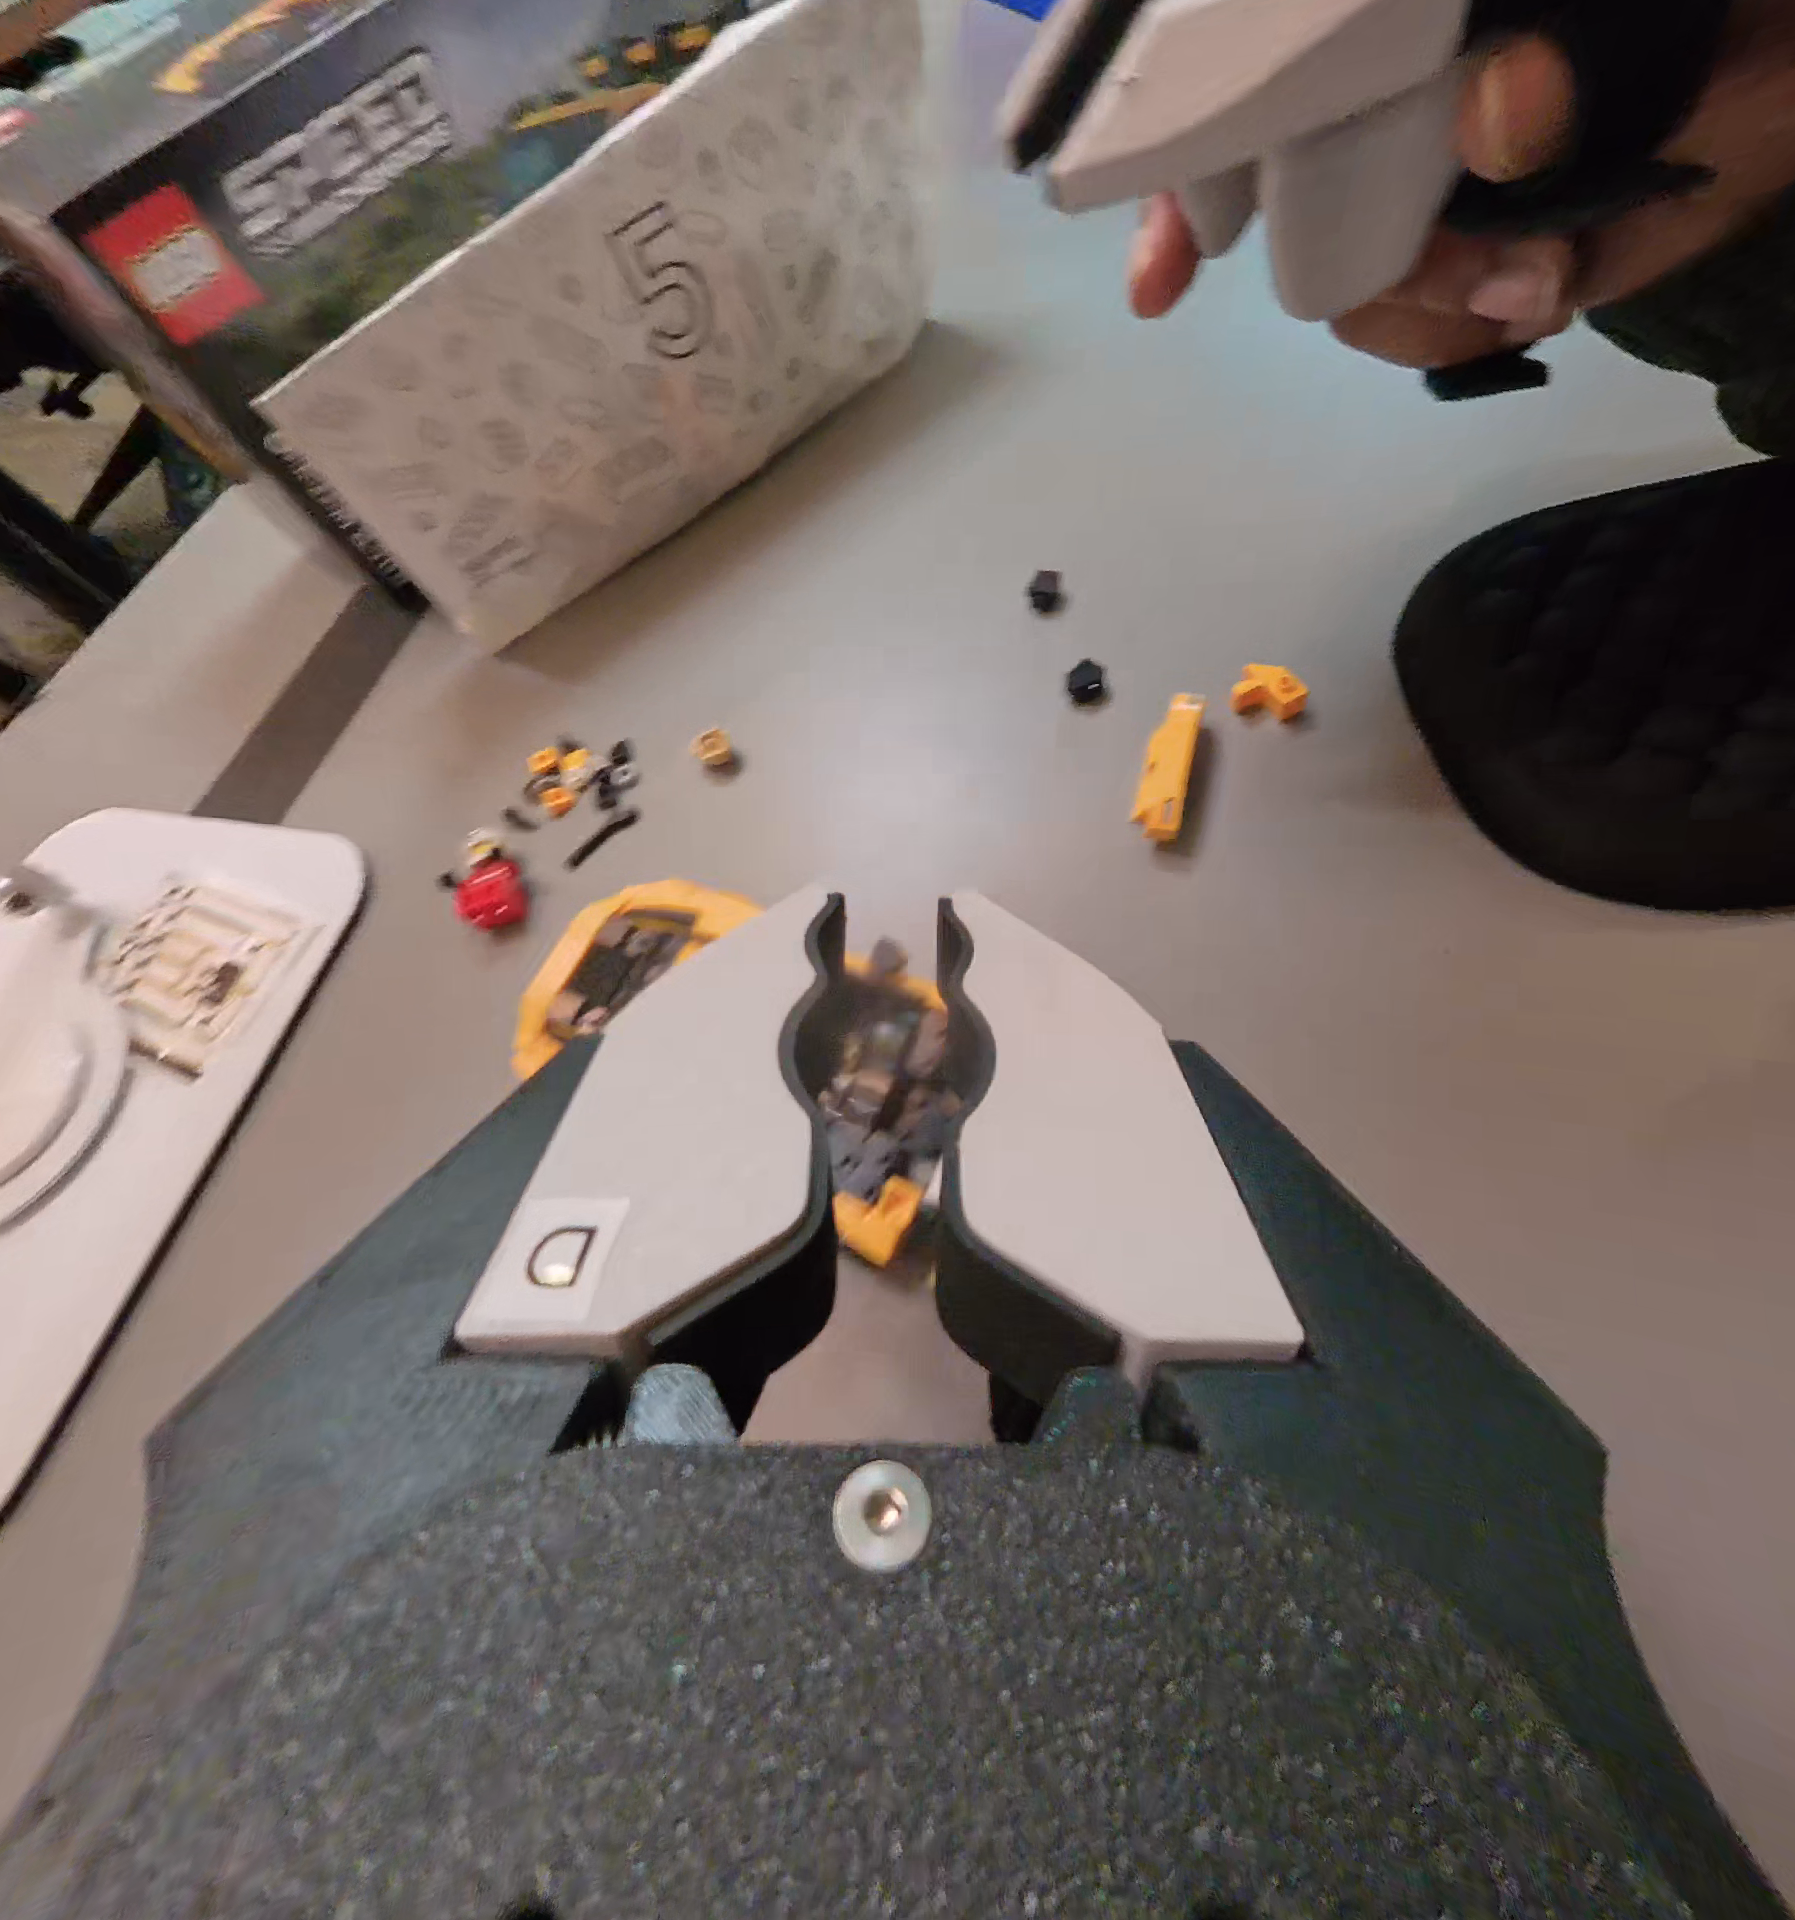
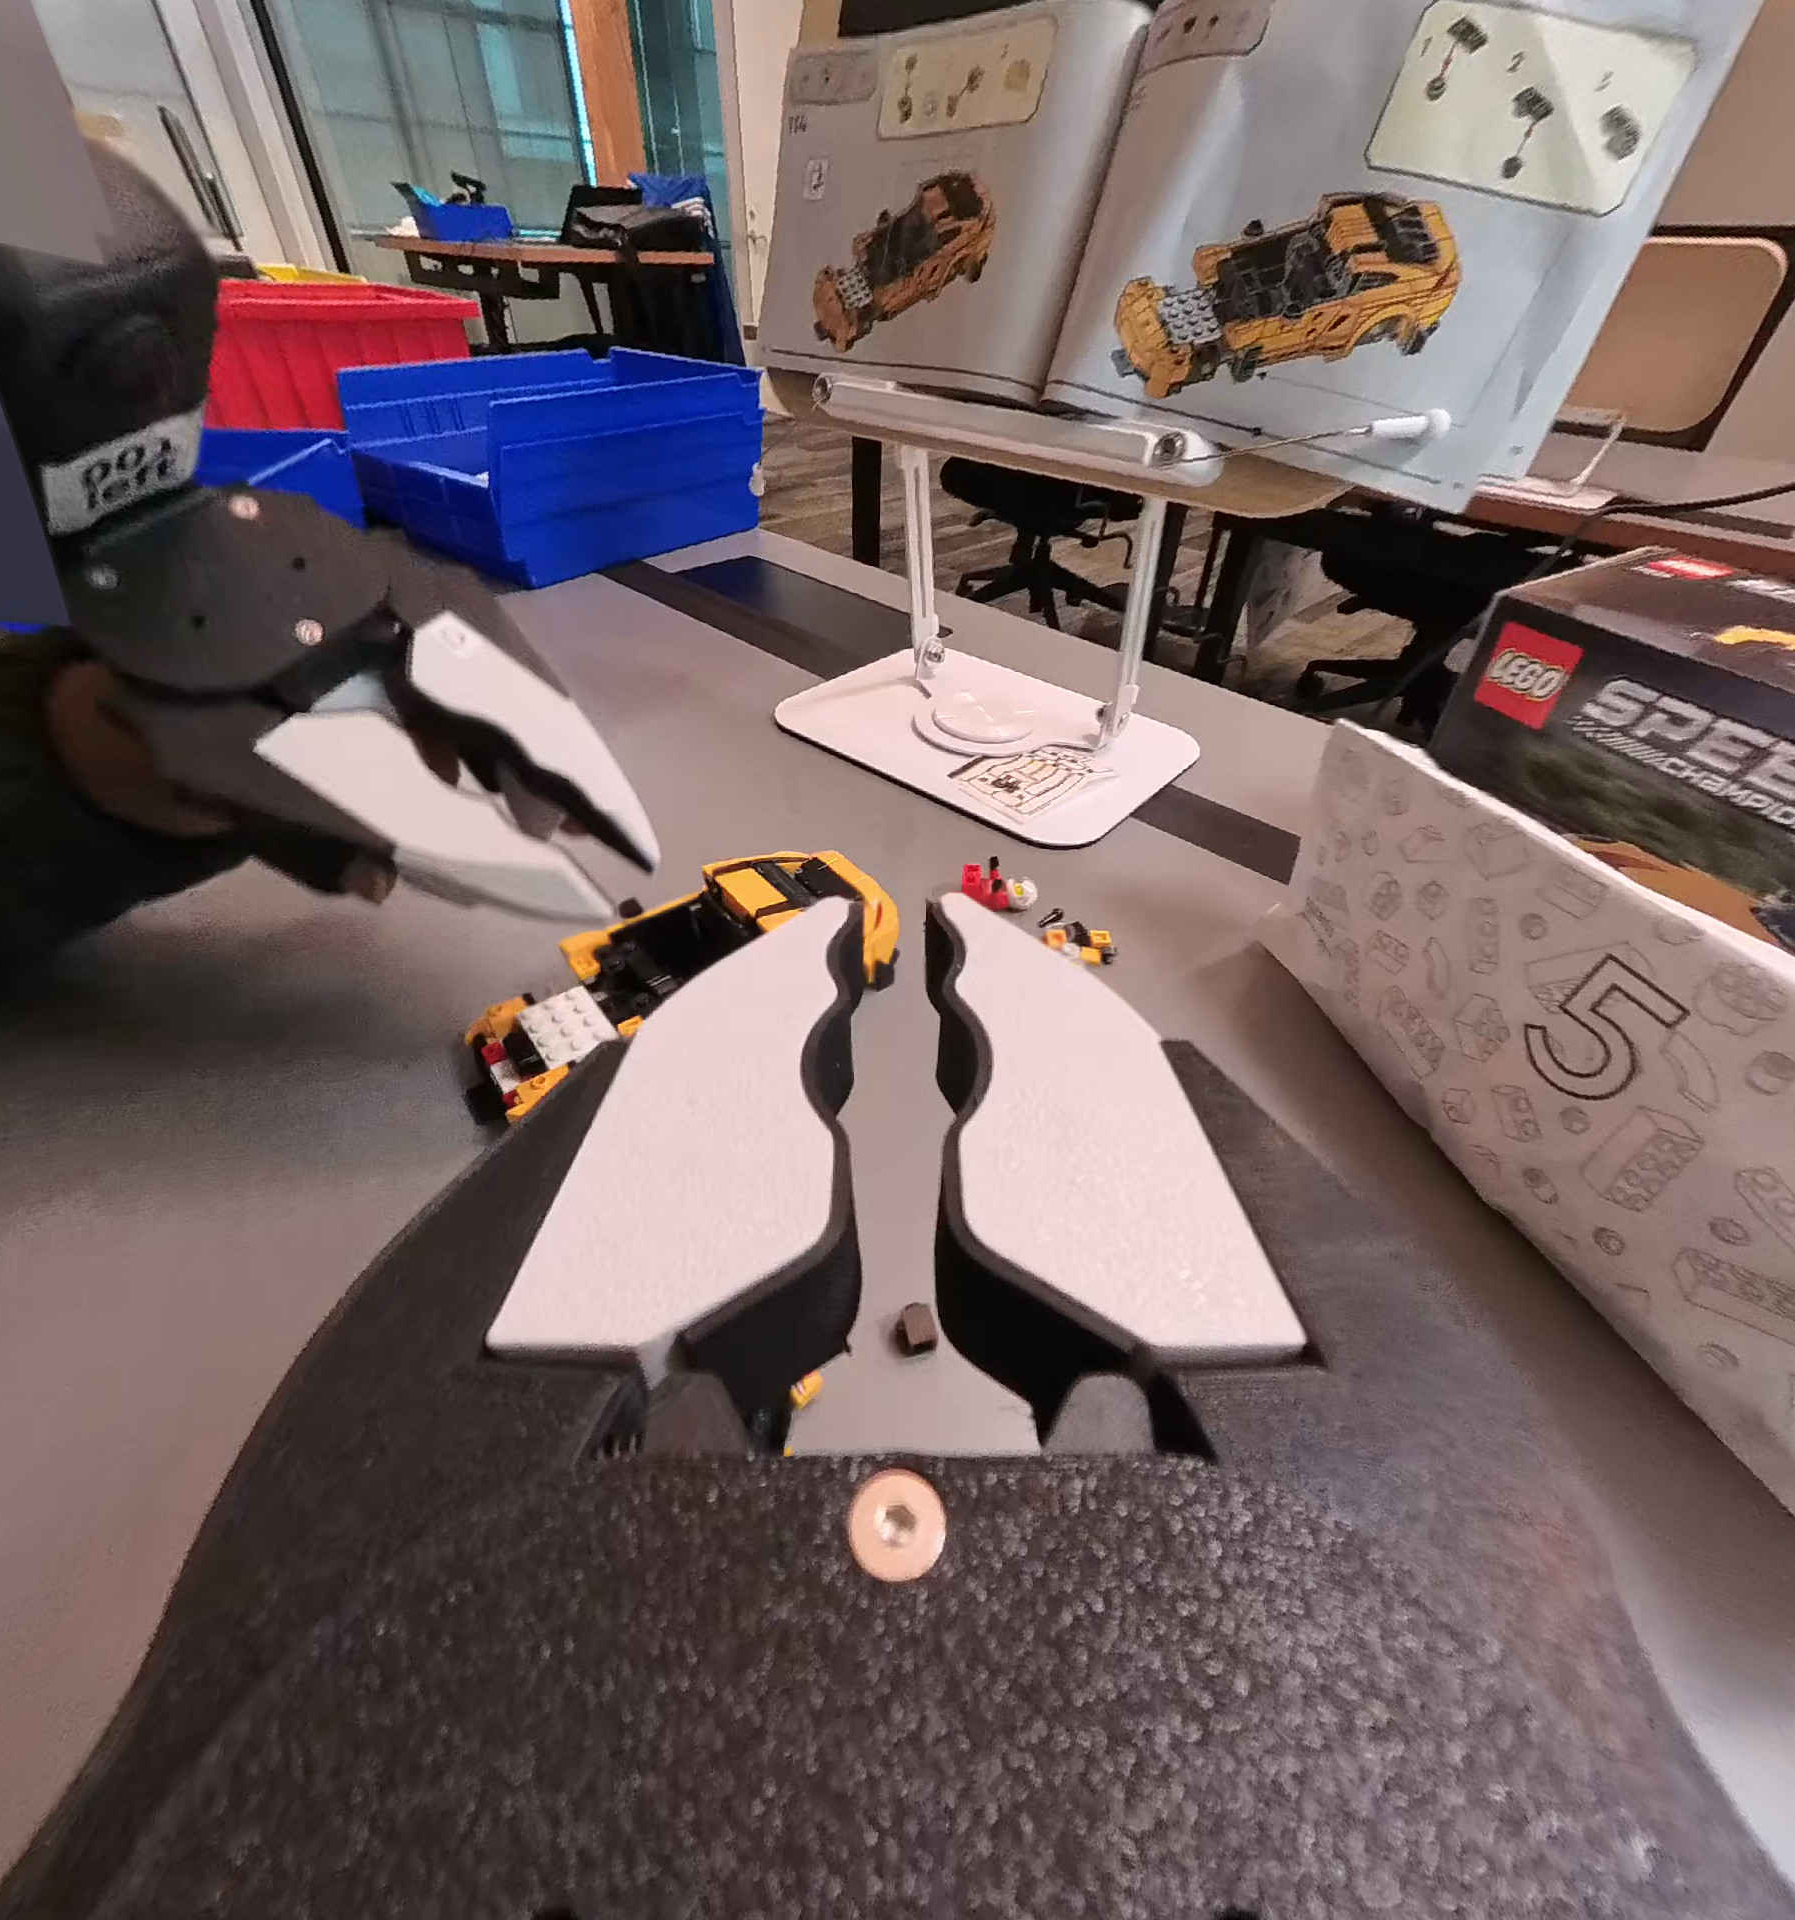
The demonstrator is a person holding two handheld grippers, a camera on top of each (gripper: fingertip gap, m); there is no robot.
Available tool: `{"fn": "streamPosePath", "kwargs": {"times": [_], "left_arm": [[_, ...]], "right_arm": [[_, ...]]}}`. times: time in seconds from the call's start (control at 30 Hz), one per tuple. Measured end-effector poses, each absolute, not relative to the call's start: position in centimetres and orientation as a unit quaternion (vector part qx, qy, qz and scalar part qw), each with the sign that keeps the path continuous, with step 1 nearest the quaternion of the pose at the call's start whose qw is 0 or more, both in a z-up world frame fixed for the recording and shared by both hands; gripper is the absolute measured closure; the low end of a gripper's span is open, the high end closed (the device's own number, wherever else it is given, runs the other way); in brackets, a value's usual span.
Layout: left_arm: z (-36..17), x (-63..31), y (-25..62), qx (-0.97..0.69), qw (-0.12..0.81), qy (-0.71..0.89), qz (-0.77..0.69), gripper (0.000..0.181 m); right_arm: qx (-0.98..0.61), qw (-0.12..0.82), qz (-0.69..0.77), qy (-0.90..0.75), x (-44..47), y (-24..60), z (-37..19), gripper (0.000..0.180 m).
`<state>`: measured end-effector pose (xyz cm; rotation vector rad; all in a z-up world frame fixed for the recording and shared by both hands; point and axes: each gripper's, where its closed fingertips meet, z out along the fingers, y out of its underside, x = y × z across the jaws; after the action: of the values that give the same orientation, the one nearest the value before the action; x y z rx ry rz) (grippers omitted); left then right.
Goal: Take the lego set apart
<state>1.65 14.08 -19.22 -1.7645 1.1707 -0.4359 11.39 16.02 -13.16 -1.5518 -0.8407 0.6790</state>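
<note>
We see one yellow lego car [image 2: 727, 935] lying on the grey bench [image 2: 197, 1195], its long axis running from near-left to far-right in the right wrist view, white-studded end nearest. The left gripper [image 1: 888, 914] sits directly over it, jaws narrowly parted, gripping nothing. The right gripper [image 2: 893, 914] hovers nearby, jaws likewise narrow and empty. Two black pieces [image 1: 1045, 590] and two yellow pieces [image 1: 1168, 767] lie apart; one red piece [image 1: 493, 896] rests beside a small cluster [image 1: 576, 784].
</note>
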Motion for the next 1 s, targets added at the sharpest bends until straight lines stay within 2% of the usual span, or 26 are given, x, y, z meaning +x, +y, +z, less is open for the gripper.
{"fn": "streamPosePath", "kwargs": {"times": [0.23,0.57,0.7,1.0], "left_arm": [[-20.6,-3.4,14.8,-0.738,0.450,0.468,-0.184,0.159],[-23.2,-3.7,13.4,-0.736,0.404,0.491,-0.234,0.152],[-23.7,-3.5,13.1,-0.731,0.401,0.497,-0.239,0.153],[-23.4,-1.5,12.3,-0.704,0.423,0.523,-0.230,0.159]], "right_arm": [[-0.676,0.500,0.290,-0.457,7.9,14.6,-16.6,0.164],[-0.661,0.344,0.272,-0.609,2.8,13.6,-23.0,0.161],[-0.655,0.331,0.249,-0.632,2.6,13.9,-24.7,0.161],[-0.645,0.329,0.262,-0.638,2.0,13.3,-24.8,0.161]]}}
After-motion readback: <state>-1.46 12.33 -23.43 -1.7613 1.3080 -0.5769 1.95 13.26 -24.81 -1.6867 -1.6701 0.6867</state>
